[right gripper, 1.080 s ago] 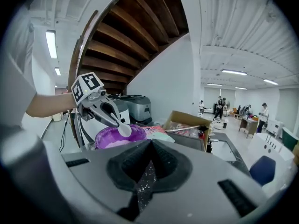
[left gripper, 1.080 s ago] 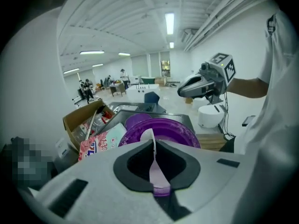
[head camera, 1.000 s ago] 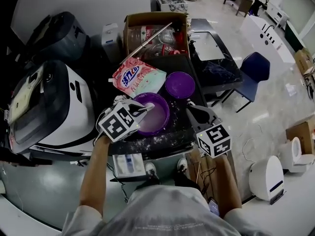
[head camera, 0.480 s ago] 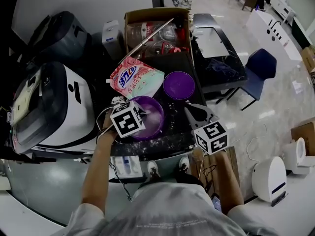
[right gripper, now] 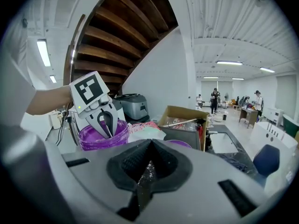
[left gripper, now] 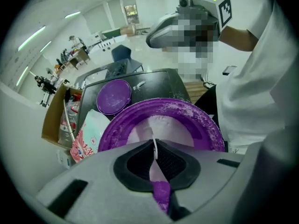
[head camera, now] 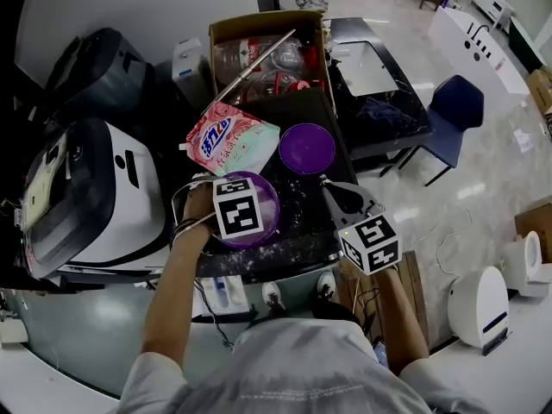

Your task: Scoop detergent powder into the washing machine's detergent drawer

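With left tongs (right gripper: pixel 108 132) pinching a white scoop handle (left gripper: pixel 154 147) in the powder tub (left gripper: pixel 208 127) and right tongs (head camera: pixel 330 190) shut empty, seems mid-scoop, with delivery to the drawer left.

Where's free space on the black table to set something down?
Bare strip between the lid and the box; another in front of the tub, dusted with powder. Crowded left: bag and tub sit close.

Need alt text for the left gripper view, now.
The left tongs are shut on a thin white scoop handle above an open purple tub of white powder. Behind lie the purple lid and a pink detergent bag on a dark table.
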A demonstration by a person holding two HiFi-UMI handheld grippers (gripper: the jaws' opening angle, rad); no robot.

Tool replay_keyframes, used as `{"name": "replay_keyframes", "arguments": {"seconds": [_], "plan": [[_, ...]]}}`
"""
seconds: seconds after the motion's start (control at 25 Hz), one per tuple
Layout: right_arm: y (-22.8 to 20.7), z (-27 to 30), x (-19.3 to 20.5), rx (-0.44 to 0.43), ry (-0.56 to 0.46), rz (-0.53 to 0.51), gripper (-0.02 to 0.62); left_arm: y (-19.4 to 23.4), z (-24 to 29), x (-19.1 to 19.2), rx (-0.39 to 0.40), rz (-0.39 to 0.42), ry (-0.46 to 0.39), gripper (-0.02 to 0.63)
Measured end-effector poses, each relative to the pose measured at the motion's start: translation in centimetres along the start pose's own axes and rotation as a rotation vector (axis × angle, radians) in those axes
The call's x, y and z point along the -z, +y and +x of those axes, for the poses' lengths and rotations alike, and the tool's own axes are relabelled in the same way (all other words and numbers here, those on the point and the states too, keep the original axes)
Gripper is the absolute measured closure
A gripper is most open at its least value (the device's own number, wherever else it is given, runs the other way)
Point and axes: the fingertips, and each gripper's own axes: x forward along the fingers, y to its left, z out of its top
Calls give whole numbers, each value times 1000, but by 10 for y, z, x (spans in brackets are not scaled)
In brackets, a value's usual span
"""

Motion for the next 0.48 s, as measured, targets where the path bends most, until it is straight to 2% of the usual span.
{"name": "replay_keyframes", "arguments": {"seconds": [0.16, 0.48], "plan": [[-1, -3, -2, 13, -21, -56, 591, -12, 5, -2, 71, -3, 29, 589], [0, -7, 3, 9, -11, -68, 591, -27, 7, -1, 177, -95, 39, 589]]}}
